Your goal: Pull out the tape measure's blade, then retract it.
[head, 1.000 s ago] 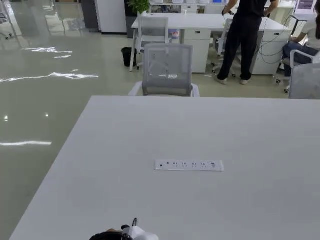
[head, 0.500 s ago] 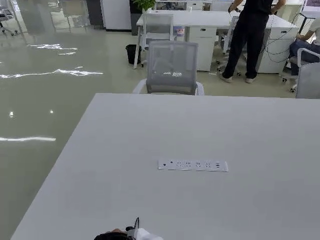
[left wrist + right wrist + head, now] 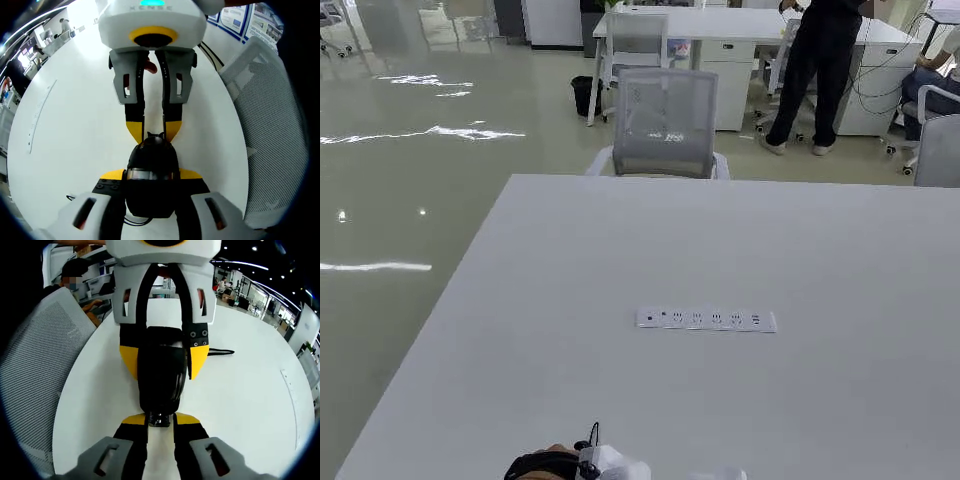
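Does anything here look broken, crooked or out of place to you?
Nothing stands out. The black tape measure sits squarely in the left tongs, the right tongs pinch its front end, and the power strip lies flat and straight on the white table. No spill or damage shows.

"XENSE" atop right claw (image 3: 153, 135)

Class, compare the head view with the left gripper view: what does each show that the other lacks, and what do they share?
Head view: glossy grey-green floor, black waste bin. Left gripper view: black tape measure held in the left tool, the right tool pinching its front end. Both: white table, white power strip.
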`<control>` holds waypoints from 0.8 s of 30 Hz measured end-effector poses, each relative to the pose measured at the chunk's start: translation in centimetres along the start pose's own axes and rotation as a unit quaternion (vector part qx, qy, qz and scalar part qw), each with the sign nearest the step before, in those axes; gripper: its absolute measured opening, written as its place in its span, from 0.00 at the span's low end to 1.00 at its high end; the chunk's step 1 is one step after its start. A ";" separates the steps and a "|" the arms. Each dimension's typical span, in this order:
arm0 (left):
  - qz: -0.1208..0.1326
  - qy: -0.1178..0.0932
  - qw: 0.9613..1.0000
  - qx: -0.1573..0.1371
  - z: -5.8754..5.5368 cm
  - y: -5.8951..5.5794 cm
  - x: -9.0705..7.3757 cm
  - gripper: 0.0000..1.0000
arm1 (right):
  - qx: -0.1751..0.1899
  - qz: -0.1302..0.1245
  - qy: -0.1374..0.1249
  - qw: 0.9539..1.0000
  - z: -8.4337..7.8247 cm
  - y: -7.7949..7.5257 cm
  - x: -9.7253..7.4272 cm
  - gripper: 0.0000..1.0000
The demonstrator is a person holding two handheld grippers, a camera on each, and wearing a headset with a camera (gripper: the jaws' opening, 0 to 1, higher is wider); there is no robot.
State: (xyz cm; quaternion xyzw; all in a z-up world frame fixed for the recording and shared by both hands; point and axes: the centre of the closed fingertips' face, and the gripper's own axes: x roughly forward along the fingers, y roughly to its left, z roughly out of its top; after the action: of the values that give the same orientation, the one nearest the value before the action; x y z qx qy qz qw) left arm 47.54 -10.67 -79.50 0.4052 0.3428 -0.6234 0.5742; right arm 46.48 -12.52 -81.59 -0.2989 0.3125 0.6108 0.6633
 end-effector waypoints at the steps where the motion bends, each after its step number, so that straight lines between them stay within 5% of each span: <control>1: 0.000 0.000 1.000 0.000 0.0 0.0 0.0 0.33 | -0.002 -0.005 -0.002 1.000 0.1 -0.3 0.1 0.19; 24: -0.004 0.013 1.000 -0.008 0.0 0.1 -0.1 0.33 | 0.023 0.005 0.023 0.999 -0.5 -0.2 0.0 0.12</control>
State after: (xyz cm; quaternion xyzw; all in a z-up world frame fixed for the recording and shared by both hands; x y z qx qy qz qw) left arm 47.59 -10.63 -79.44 0.4078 0.3568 -0.6176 0.5701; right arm 46.67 -12.91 -81.94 -0.2961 0.3426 0.6000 0.6596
